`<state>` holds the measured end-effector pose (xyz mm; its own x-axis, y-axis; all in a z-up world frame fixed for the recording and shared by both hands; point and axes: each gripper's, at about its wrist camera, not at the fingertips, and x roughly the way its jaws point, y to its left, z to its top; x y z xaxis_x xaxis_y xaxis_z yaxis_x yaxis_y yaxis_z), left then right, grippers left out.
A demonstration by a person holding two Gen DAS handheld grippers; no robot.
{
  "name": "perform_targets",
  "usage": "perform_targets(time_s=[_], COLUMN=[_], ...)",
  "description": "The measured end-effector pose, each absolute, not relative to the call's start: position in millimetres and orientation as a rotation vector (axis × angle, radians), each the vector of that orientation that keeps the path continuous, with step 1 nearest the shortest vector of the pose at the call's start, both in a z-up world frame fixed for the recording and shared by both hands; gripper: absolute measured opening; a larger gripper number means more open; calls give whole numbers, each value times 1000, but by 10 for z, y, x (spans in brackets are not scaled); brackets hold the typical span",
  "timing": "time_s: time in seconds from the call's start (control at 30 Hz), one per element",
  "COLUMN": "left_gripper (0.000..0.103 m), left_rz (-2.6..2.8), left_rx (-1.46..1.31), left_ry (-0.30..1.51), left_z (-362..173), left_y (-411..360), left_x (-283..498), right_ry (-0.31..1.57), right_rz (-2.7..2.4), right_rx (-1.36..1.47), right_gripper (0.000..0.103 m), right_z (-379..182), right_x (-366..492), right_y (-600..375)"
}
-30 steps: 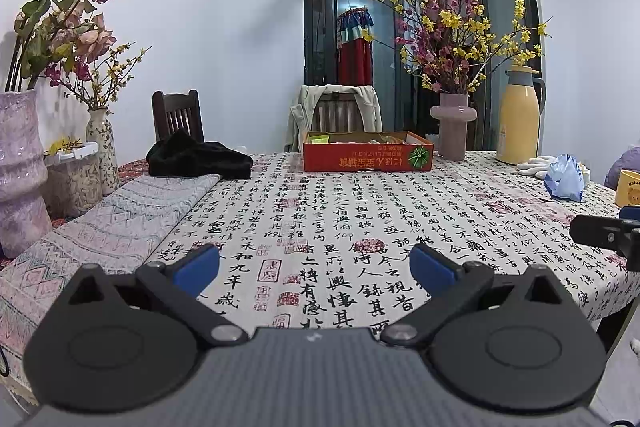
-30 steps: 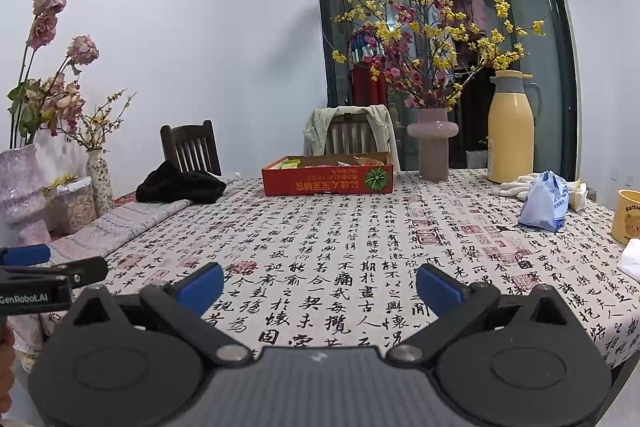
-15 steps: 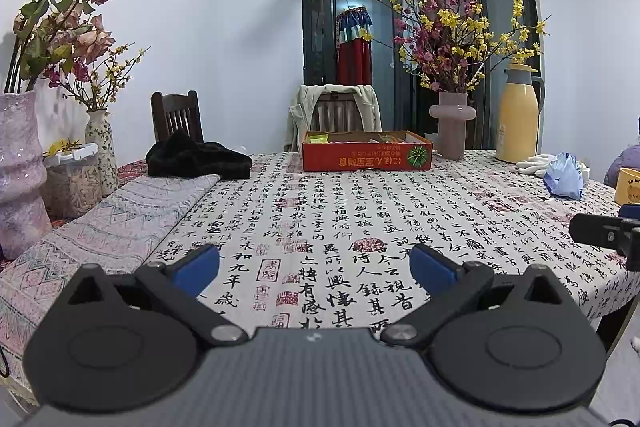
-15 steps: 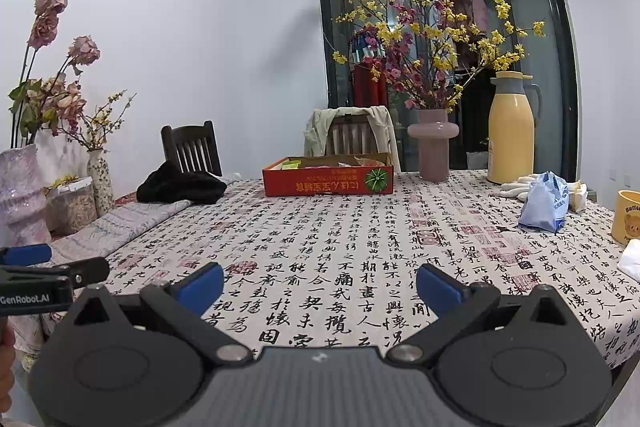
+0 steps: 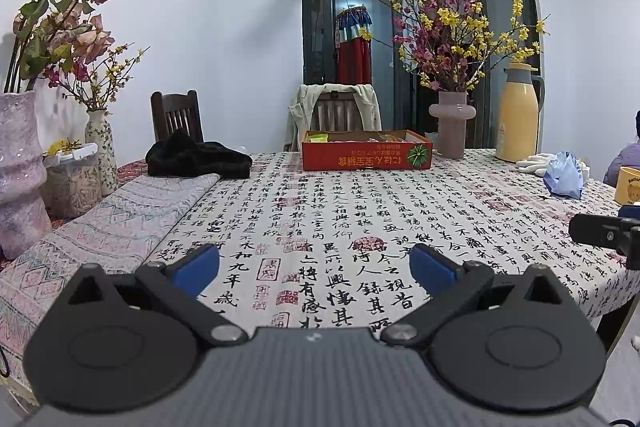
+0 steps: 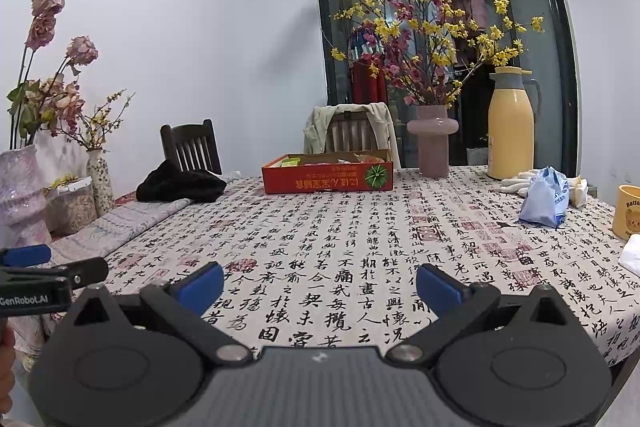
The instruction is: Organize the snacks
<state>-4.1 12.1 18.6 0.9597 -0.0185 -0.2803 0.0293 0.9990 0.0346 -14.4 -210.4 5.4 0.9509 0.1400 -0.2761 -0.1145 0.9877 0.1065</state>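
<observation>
Snacks (image 6: 328, 159) lie in the red box (image 5: 366, 155) at the counter's (image 5: 340, 227) far edge; its upside-down print is unreadable. "GenRobot.AI" marks the left gripper (image 5: 314, 267). Both it and the right gripper (image 6: 320, 285) hover with fingers spread, empty, unmoved since before.

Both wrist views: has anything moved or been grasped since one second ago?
Nothing visibly changed. The left gripper and right gripper stay low over the near table edge, jaws open and empty. The red snack box and blue bag lie where they were.
</observation>
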Motion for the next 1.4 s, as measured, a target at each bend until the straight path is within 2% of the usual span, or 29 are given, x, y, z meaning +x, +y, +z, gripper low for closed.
perform_targets(time_s=[1.4], left_gripper=[103], left_rz=[-21], left_rx=[45], left_ry=[280], left_z=[186], left_y=[133], left_x=[-38], right_ry=[285], right_rz=[130], right_rx=[90], right_gripper=[103], right_z=[45], right_x=[-146], right_y=[-2126])
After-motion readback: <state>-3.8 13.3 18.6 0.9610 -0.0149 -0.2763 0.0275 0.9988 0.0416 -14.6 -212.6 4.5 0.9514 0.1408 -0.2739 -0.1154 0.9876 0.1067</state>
